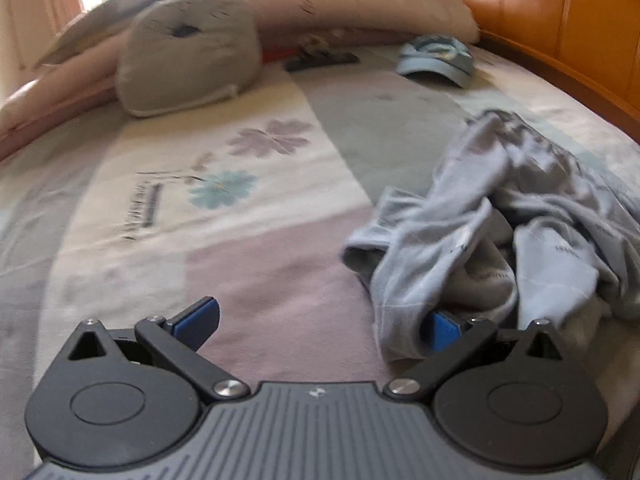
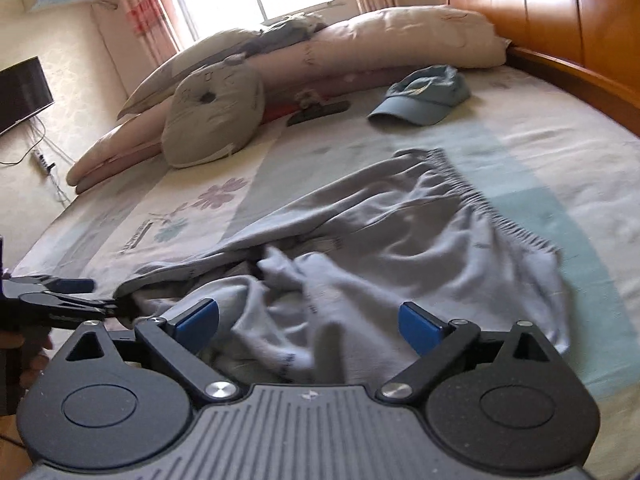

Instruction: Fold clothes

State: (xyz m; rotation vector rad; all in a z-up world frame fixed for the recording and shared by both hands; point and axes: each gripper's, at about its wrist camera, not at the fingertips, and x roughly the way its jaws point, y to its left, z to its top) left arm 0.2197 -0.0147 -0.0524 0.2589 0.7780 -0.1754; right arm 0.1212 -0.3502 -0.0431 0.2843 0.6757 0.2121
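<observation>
A crumpled pale grey garment (image 1: 500, 220) with an elastic waistband (image 2: 480, 208) lies on the bed. In the left wrist view it is on the right. My left gripper (image 1: 320, 326) is open at the garment's near left edge, and a fold of cloth covers part of its right blue pad (image 1: 442, 330). From the right wrist view, the left gripper (image 2: 96, 294) shows at the far left, touching the cloth's edge. My right gripper (image 2: 308, 324) is open low over the garment (image 2: 380, 248), with bunched cloth between its fingers and no grip on it.
A blue cap (image 2: 420, 96) lies beyond the garment near the wooden headboard (image 2: 560, 20). A grey cushion (image 2: 212, 120) and rolled bedding (image 2: 400, 36) line the far side, with a black object (image 2: 320, 112) beside them. The flowered bedsheet (image 1: 240, 208) spreads to the left. A hand shows at the lower left edge (image 2: 36, 360).
</observation>
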